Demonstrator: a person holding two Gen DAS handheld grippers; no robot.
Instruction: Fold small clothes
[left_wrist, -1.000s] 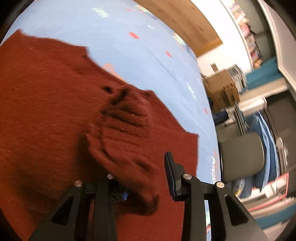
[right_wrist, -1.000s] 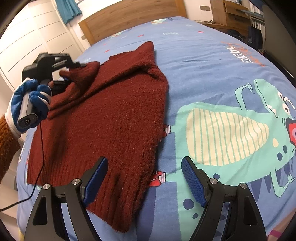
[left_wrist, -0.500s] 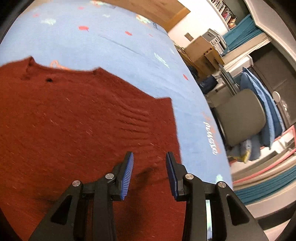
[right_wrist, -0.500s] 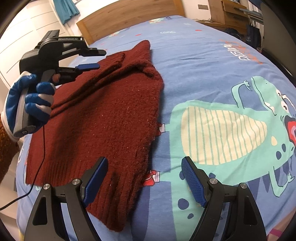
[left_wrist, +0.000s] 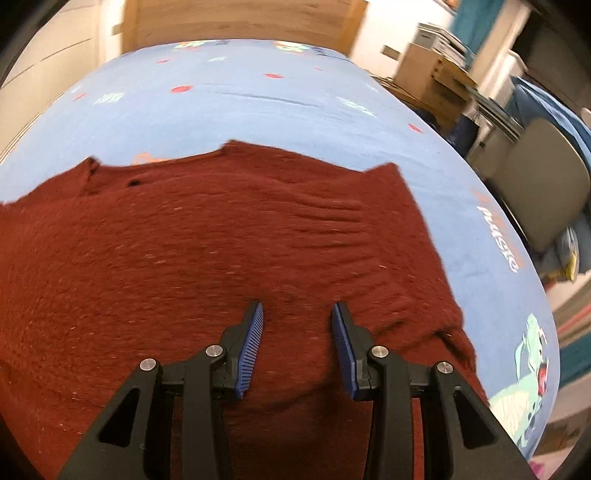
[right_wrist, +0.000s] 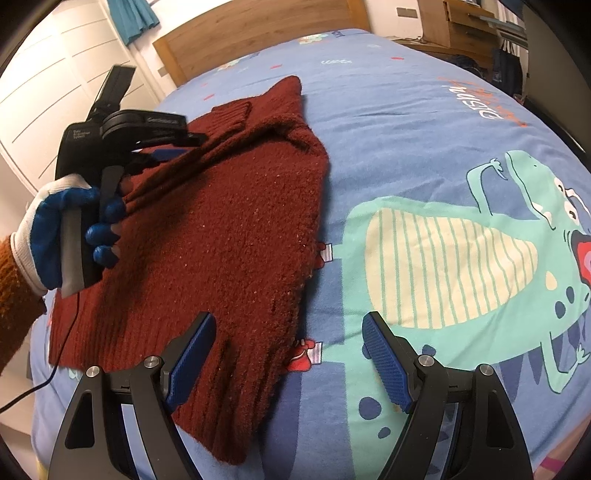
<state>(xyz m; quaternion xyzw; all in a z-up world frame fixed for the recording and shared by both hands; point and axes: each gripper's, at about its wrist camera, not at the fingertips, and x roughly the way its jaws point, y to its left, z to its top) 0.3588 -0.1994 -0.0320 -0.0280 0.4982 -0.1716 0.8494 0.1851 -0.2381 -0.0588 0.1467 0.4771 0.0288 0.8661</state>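
Note:
A dark red knitted sweater (right_wrist: 229, 236) lies on the bed with one sleeve folded across its body, the ribbed cuff (right_wrist: 232, 110) near the far edge. My left gripper (left_wrist: 297, 332) hovers just over the knit, jaws apart with nothing between the pads. In the right wrist view a gloved hand (right_wrist: 62, 236) holds that left gripper (right_wrist: 162, 147) at the sweater's far left side. My right gripper (right_wrist: 288, 321) stands wide open above the sweater's near hem; its left finger (right_wrist: 195, 343) is over the knit and its right finger (right_wrist: 384, 354) over the sheet.
The blue bedsheet (right_wrist: 406, 122) carries a large green dinosaur print (right_wrist: 461, 240) to the right of the sweater. A wooden headboard (right_wrist: 258, 33) stands at the far end, white wardrobe doors (right_wrist: 55, 74) on the left. A grey chair (left_wrist: 535, 177) and boxes (left_wrist: 432, 77) stand beside the bed.
My left gripper let go of the sleeve cuff, which now lies flat across the sweater, then rolled and slid sideways over the knit. The right gripper has not moved.

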